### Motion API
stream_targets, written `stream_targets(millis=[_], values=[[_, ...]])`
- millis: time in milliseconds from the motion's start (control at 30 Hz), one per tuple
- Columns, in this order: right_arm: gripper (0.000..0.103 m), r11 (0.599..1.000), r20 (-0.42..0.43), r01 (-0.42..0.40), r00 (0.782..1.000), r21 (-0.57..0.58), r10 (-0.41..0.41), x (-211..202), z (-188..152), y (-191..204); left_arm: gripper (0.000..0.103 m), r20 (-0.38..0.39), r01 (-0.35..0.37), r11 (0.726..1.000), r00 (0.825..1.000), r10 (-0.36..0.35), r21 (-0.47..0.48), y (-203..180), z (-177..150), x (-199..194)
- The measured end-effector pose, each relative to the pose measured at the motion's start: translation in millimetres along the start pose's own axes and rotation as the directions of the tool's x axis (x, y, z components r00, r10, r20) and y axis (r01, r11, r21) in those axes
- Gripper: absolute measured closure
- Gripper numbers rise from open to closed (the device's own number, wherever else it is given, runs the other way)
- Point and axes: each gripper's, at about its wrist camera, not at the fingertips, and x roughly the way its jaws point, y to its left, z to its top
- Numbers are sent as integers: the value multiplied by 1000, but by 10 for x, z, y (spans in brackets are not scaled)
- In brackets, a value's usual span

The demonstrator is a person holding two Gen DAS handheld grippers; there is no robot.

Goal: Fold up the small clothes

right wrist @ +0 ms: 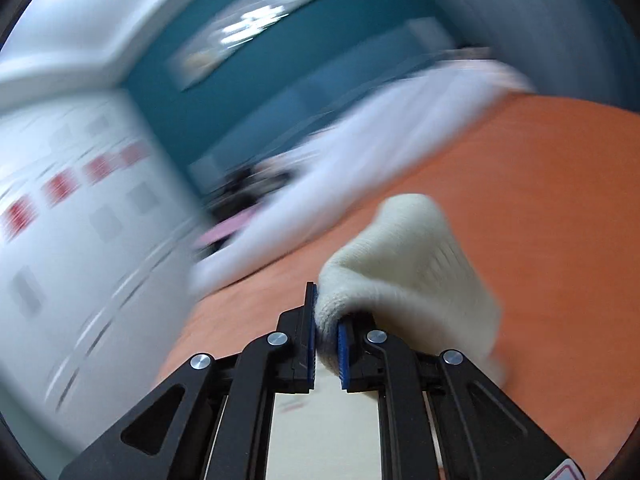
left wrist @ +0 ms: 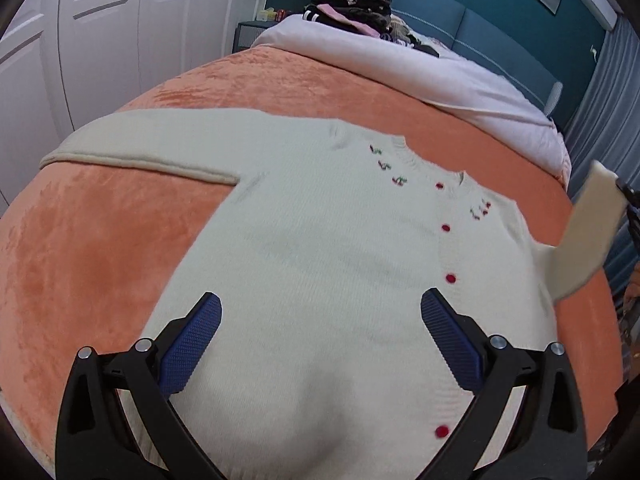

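Cardigan (left wrist: 320,248) flat on bed (left wrist: 100,240), unfolded; my right gripper (right wrist: 326,344) pinches sleeve cuff (right wrist: 404,272), left gripper (left wrist: 320,340) wide, empty.

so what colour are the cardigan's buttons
Red buttons on the cream cardigan; clearest in the left wrist view.

An orange plush blanket (left wrist: 100,240) covers the bed, with a white duvet (left wrist: 400,68) at one o'clock, a dark heap of clothes (left wrist: 352,8) at twelve before a teal headboard (left wrist: 500,36), and white wardrobe doors (left wrist: 100,40) at ten o'clock.
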Motion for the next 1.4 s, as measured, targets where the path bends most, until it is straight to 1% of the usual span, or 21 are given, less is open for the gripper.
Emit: stream_targets(millis=[67,133,233,333,433,500,567,600,633,667,700,733,833,900,967,1000,1033,1067,1200,1267,1400], values=[[81,982,-145,-181,975,-58,171,429,-335,671,5,25,43,998,999,-42,-40,-20,163,14],[60,968,-267,-239,941,-80,210,782,-823,1016,5,35,95,992,995,-93,-77,-48,313,92],[59,988,-356,-152,925,-18,136,989,-1329,913,5,-4,165,978,986,-167,-129,-102,476,387],[54,996,-343,-24,938,91,54,704,-1563,440,5,-68,205,963,973,-219,-173,-181,571,843],[52,972,-334,107,942,210,-31,426,-1612,-96,5,-148,183,950,963,-224,-253,-199,565,1347],[52,945,-338,174,938,277,-74,343,-1613,-385,5,-161,162,929,961,-225,-334,-136,531,1568],[53,920,-324,200,942,337,-87,318,-1720,-653,16,-115,145,912,972,-203,-384,-100,538,1622],[53,907,-312,206,946,367,-88,346,-1693,-746,37,-97,157,909,973,-210,-387,-114,569,1643],[54,894,-294,200,952,400,-82,389,-1675,-802,69,-106,180,904,966,-237,-387,-138,623,1704],[66,891,-280,195,956,409,-81,446,-1641,-803,82,-114,217,895,953,-280,-389,-159,684,1751],[85,895,-276,194,958,401,-84,514,-1600,-791,92,-105,242,890,947,-303,-387,-188,759,1753],[92,907,-264,184,961,378,-85,564,-1518,-739,92,-68,265,890,948,-311,-370,-229,856,1674],[93,934,-76,77,996,348,-54,279,-1254,-500,92,54,358,899,933,-356,-253,-396,1124,1316],[94,945,-34,86,996,315,-79,165,-1257,-490,92,46,358,911,933,-356,-206,-452,1116,1312],[95,929,-151,219,972,300,-181,321,-1496,-716,92,-62,279,941,953,-295,-192,-466,925,1626],[96,907,-250,299,941,297,-228,450,-1662,-860,92,-119,231,953,959,-257,-196,-408,771,1793],[97,901,-264,278,945,333,-194,463,-1763,-969,92,-155,192,959,962,-226,-206,-363,631,1903],[95,900,-242,258,954,351,-179,408,-1719,-947,91,-110,224,951,962,-252,-214,-313,543,1874],[92,903,-281,317,930,290,-236,202,-1496,-739,90,-70,256,937,958,-280,-236,-248,469,1803],[90,911,-200,357,927,205,-318,-14,-1359,-521,90,-53,258,942,960,-275,-213,-254,434,1816],[90,948,-174,310,939,65,-295,231,-1071,-173,89,-16,263,946,962,-271,-190,-259,384,1820]])
